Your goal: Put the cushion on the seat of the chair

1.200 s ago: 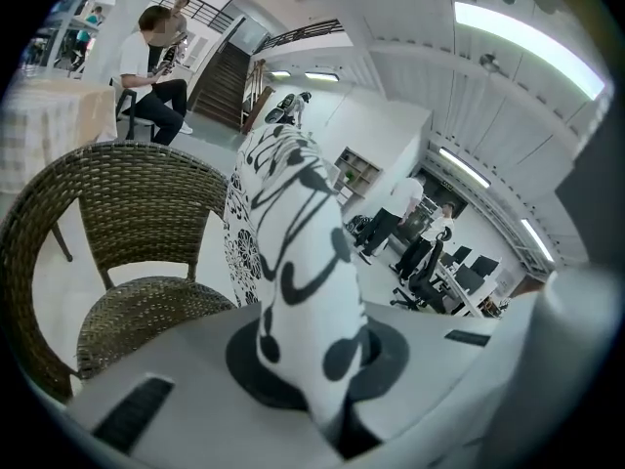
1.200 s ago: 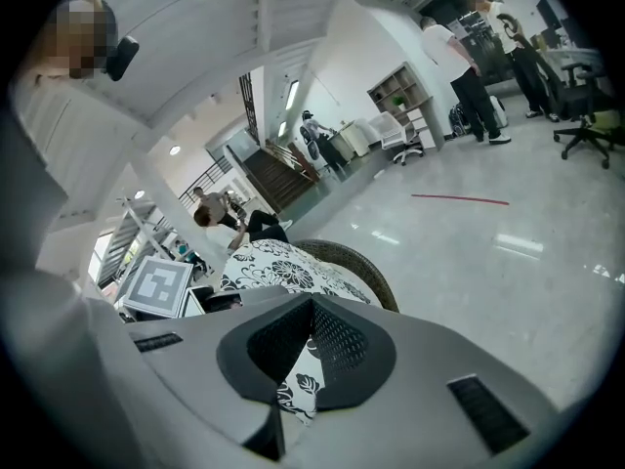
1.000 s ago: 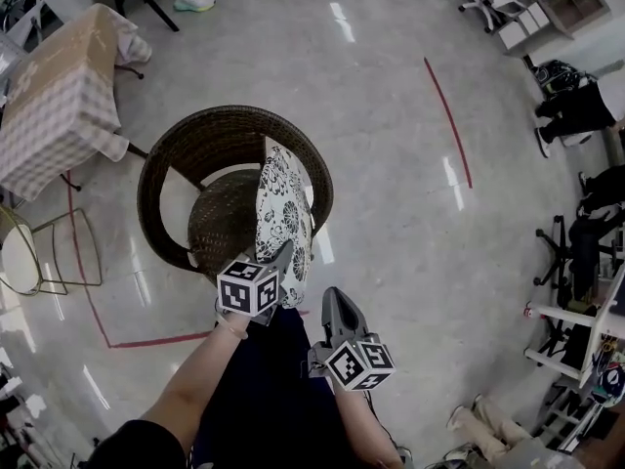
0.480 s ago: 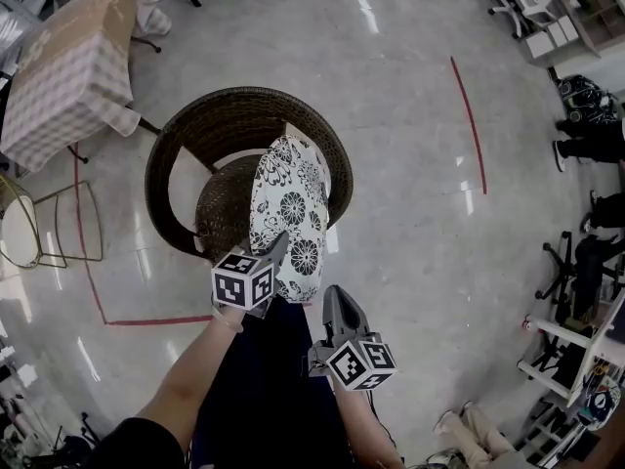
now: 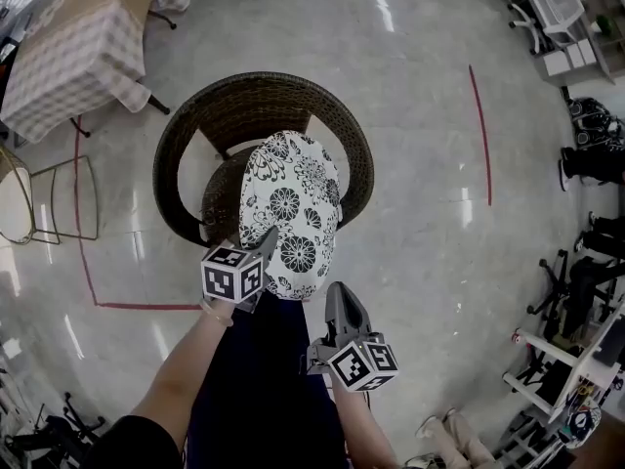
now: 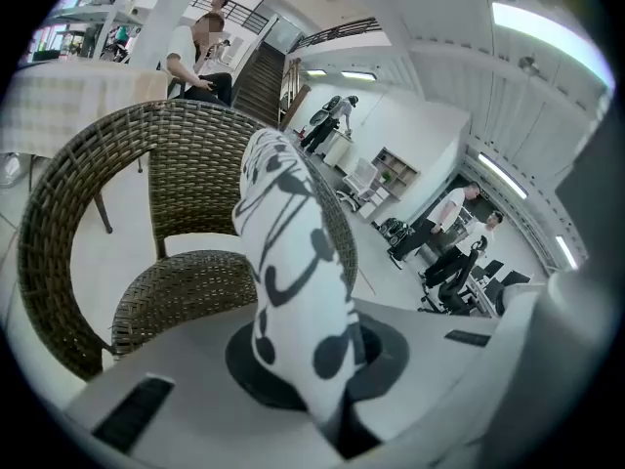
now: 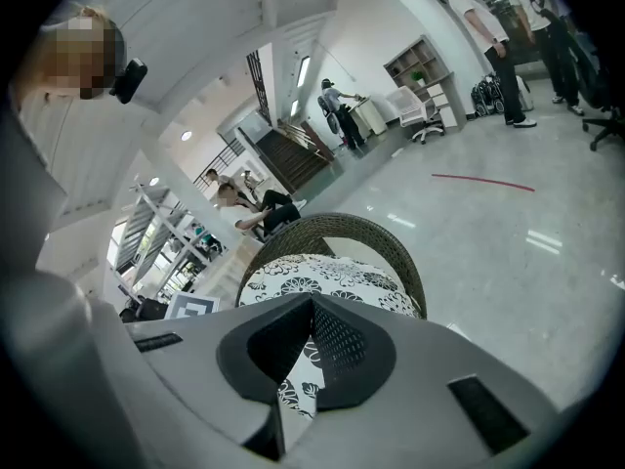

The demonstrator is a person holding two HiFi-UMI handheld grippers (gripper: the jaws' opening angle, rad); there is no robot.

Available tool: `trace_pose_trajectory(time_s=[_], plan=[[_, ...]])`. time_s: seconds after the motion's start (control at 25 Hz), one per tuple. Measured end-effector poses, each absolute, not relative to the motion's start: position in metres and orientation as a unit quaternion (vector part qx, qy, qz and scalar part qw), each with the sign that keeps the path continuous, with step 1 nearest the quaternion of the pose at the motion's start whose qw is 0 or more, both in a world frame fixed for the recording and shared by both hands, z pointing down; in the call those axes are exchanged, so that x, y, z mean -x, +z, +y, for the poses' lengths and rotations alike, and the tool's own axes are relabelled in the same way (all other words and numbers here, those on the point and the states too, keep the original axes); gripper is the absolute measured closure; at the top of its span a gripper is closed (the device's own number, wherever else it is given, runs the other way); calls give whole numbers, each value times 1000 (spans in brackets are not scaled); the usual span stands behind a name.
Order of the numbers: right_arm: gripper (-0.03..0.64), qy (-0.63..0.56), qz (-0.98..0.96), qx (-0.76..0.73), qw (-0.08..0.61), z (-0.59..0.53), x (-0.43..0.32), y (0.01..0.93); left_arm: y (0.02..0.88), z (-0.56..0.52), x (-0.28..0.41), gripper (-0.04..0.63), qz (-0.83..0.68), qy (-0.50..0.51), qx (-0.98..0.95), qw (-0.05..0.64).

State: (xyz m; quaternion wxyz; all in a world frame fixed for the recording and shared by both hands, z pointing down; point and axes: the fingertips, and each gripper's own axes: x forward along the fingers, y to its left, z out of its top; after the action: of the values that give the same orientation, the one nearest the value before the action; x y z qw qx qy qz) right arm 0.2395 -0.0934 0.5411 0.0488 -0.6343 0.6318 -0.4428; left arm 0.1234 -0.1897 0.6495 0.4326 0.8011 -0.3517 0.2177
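A round white cushion [image 5: 288,213] with black flower print hangs tilted over the seat of the brown wicker chair [image 5: 264,96]. My left gripper [image 5: 266,247] is shut on the cushion's near edge, and the cushion [image 6: 288,242] rises edge-on from between its jaws [image 6: 308,345]. Behind it are the chair's curved back [image 6: 98,164] and woven seat [image 6: 186,281]. My right gripper [image 5: 342,306] hangs nearer to me, to the right of the cushion, shut and holding nothing. In its own view its tips [image 7: 312,303] meet, with the cushion [image 7: 322,281] and chair back [image 7: 391,237] beyond.
A table with a checked cloth [image 5: 83,47] stands at the far left, and a thin metal-framed stool [image 5: 39,213] is beside the chair. Red tape lines [image 5: 480,135] mark the glossy floor. People and office chairs [image 5: 591,164] line the right side.
The cushion has swung from edge-on to nearly flat and moved forward over the chair seat, carried by the left gripper going forward and down. The right gripper has barely shifted.
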Motion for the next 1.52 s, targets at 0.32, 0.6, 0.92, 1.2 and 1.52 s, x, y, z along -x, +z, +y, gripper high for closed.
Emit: trace_pose_trajectory(time_s=[0.32, 0.6, 0.92, 1.2, 1.52], plan=[[592, -440, 651, 617, 44, -123, -205, 560, 685, -196, -84, 569, -376, 216, -781, 450], [592, -448, 657, 606, 32, -138, -169, 584, 725, -201, -42, 569, -397, 213, -759, 470], [592, -446, 664, 600, 19, -152, -136, 598, 766, -201, -14, 569, -404, 218, -737, 496], [592, -454, 665, 593, 10, -151, -123, 613, 796, -204, -5, 568, -411, 229, -717, 515], [592, -464, 665, 585, -4, -142, -116, 625, 820, -203, 4, 549, -427, 269, -685, 525]])
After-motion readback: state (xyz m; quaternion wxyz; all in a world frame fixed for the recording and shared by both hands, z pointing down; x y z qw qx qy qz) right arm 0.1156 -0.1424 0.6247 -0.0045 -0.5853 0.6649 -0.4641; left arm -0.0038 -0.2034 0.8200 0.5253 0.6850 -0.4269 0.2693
